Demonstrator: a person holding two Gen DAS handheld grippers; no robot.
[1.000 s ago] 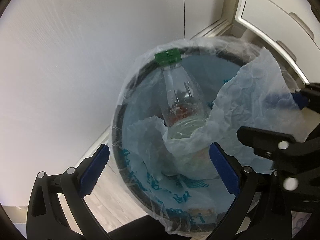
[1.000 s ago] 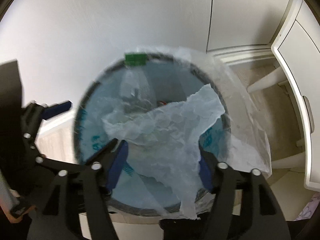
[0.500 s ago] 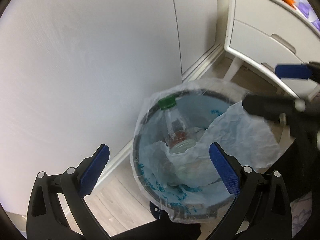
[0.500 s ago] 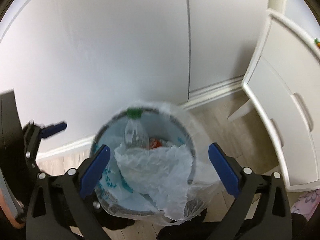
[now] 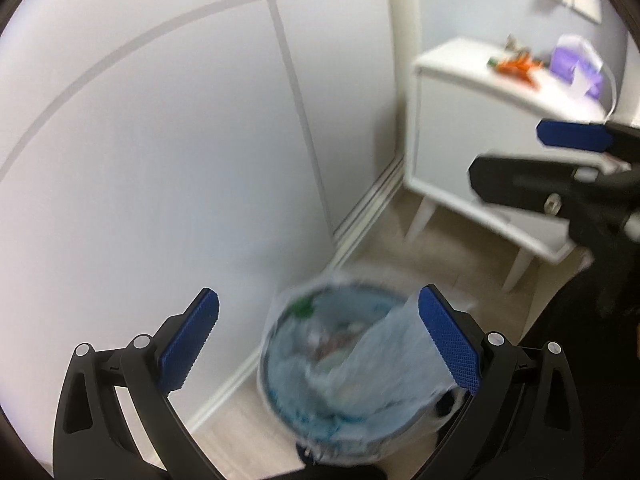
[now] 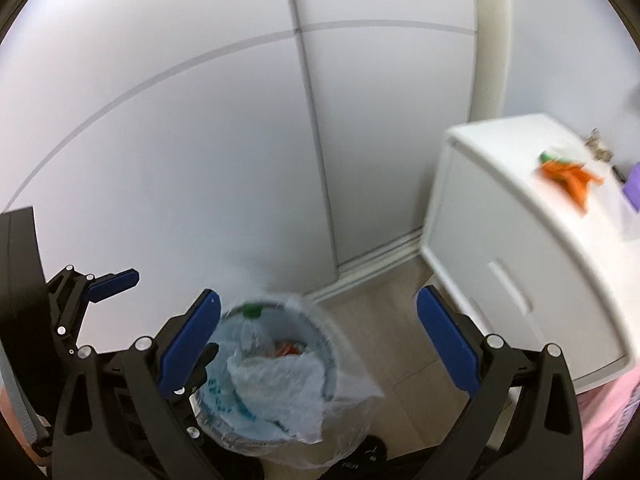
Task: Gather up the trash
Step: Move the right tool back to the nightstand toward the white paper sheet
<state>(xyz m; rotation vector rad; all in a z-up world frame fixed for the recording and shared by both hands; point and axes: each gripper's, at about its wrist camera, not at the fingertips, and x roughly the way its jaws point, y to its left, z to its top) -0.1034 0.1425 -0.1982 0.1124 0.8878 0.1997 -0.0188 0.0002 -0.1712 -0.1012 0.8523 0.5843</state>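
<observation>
Change: both tongs have pulled up and away from the trash bin; a second ago they hung right over its rim, now it sits low and small in both views.
Left tongs [image 5: 318, 344]: released, blue pads wide apart, nothing between them.
Right tongs [image 6: 318, 344]: released too, spread wide and empty.
Trash bin [image 6: 224, 412]: on the floor by the wall's baseboard, lined with a clear bag [image 6: 356, 396].
Bottle [image 6: 254, 334]: green-capped, standing inside against the bin's far rim.
Crumpled paper [image 6: 280, 376]: draped over the bin's near rim, partly hanging out.
Table [image 6: 520, 240]: white, to the right; an orange item [image 6: 572, 178] lies near its far edge.
Risk: the paper is only half in and could slide onto the floor; the loose liner could snag a passing tong and tip the bin.
</observation>
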